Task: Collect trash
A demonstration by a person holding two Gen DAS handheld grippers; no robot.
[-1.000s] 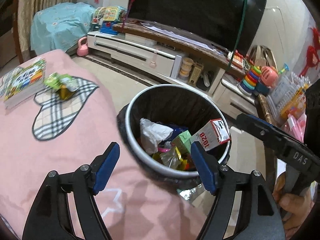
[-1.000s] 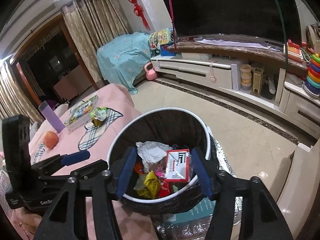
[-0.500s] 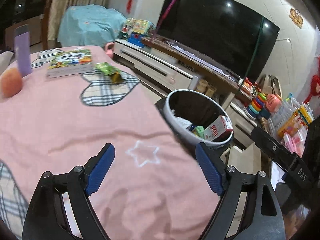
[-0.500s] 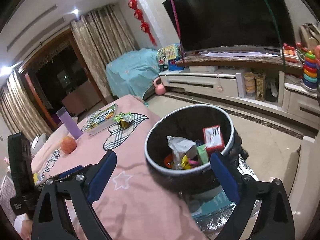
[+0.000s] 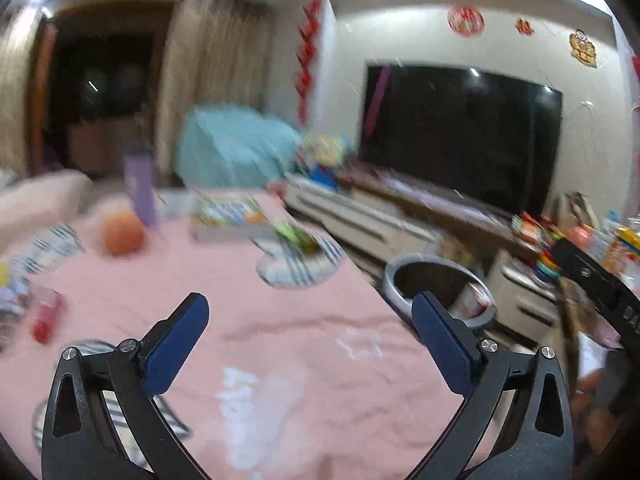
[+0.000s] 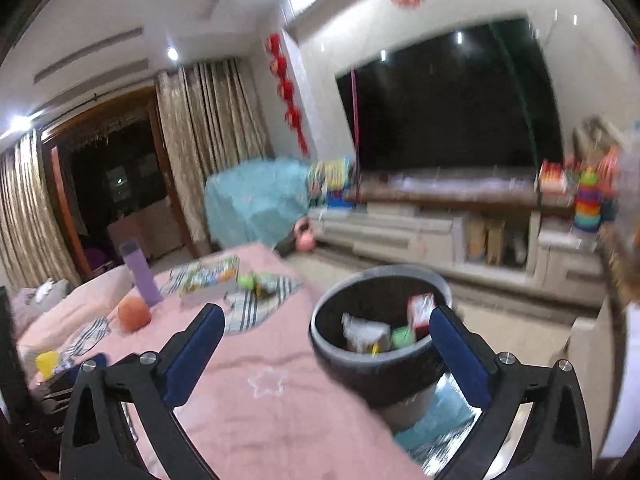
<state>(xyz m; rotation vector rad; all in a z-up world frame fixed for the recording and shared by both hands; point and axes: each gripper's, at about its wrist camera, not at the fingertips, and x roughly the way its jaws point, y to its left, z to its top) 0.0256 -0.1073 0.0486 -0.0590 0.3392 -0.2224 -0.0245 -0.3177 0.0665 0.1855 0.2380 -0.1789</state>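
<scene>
surface: pink cloth [image 5: 304,344] | on it — orange fruit [image 5: 124,233], purple bottle [image 5: 140,188], book [image 5: 228,218], green wrapper [image 5: 298,236]

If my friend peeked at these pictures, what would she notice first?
Probably the big pink cloth spread over the table, with an orange ball-like thing and a purple bottle at its far left. Next, the round bin full of trash just off the table's right edge, a red-and-white carton poking up inside. Behind it all, a huge black TV fills the wall.
</scene>
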